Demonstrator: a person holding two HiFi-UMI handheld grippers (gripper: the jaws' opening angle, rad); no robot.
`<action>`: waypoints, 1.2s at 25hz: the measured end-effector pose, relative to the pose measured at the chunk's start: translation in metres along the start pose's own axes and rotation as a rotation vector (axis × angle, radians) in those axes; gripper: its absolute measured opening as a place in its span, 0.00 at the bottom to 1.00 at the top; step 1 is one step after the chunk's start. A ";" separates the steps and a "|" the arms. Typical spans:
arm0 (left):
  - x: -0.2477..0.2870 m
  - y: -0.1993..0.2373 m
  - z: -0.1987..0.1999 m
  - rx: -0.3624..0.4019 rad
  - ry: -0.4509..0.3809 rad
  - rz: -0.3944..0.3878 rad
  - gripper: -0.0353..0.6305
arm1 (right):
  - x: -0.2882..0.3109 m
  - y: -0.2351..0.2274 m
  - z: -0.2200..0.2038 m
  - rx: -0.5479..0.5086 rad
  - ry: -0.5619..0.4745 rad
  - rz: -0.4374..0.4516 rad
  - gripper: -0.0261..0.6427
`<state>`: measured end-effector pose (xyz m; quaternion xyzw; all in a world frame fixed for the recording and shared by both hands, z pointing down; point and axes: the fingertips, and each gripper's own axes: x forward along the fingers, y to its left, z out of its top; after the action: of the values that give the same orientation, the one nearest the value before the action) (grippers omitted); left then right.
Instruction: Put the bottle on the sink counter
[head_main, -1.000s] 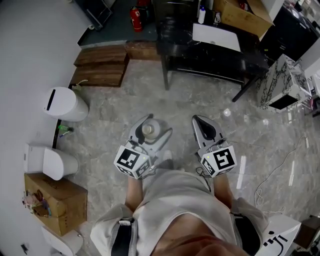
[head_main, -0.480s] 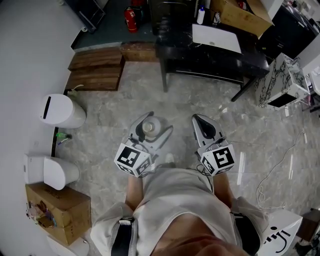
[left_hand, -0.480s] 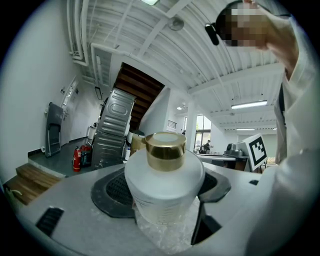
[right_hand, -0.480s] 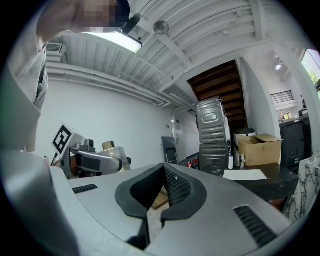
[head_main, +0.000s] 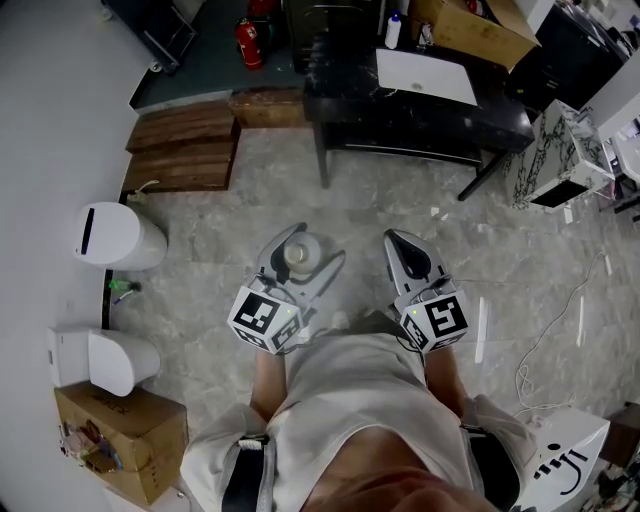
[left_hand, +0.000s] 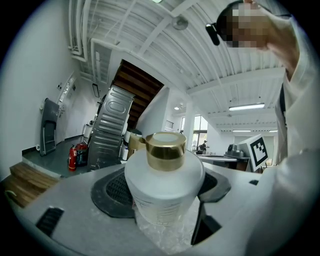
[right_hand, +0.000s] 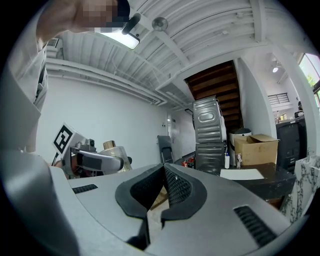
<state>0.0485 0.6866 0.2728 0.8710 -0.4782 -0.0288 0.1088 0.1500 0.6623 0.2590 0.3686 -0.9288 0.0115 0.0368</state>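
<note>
A white bottle with a gold cap (head_main: 298, 255) (left_hand: 163, 187) stands upright between the jaws of my left gripper (head_main: 302, 256) (left_hand: 162, 190), which is shut on its body. Seen from the right gripper view, the same bottle (right_hand: 112, 148) shows at the left behind the left gripper's grey jaw. My right gripper (head_main: 408, 255) (right_hand: 164, 192) is shut with nothing in it, level with the left one. The dark sink counter (head_main: 345, 110) with a white basin (head_main: 426, 75) lies ahead across the marble floor, well apart from both grippers.
A white bin (head_main: 112, 236) and a toilet (head_main: 100, 357) stand at the left wall, with a cardboard box (head_main: 120, 440) nearer. Wooden steps (head_main: 180, 150) and a red extinguisher (head_main: 245, 42) lie ahead left. A marbled cabinet (head_main: 555, 160) and a loose cable (head_main: 560, 330) are at the right.
The floor, counter and bin have slid slightly as I moved toward the counter. Both grippers hold the same pose, the bottle still clamped in the left.
</note>
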 end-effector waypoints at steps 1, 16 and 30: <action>0.002 0.001 0.001 -0.001 0.000 -0.003 0.55 | 0.001 -0.002 0.000 0.001 -0.001 -0.004 0.03; 0.050 0.021 0.006 0.007 0.019 0.007 0.55 | 0.036 -0.046 0.001 0.013 -0.002 0.012 0.03; 0.116 0.051 0.020 0.020 0.016 0.054 0.56 | 0.084 -0.109 0.003 0.019 -0.007 0.054 0.03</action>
<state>0.0659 0.5593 0.2708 0.8589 -0.5011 -0.0140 0.1046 0.1633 0.5251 0.2615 0.3440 -0.9383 0.0198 0.0297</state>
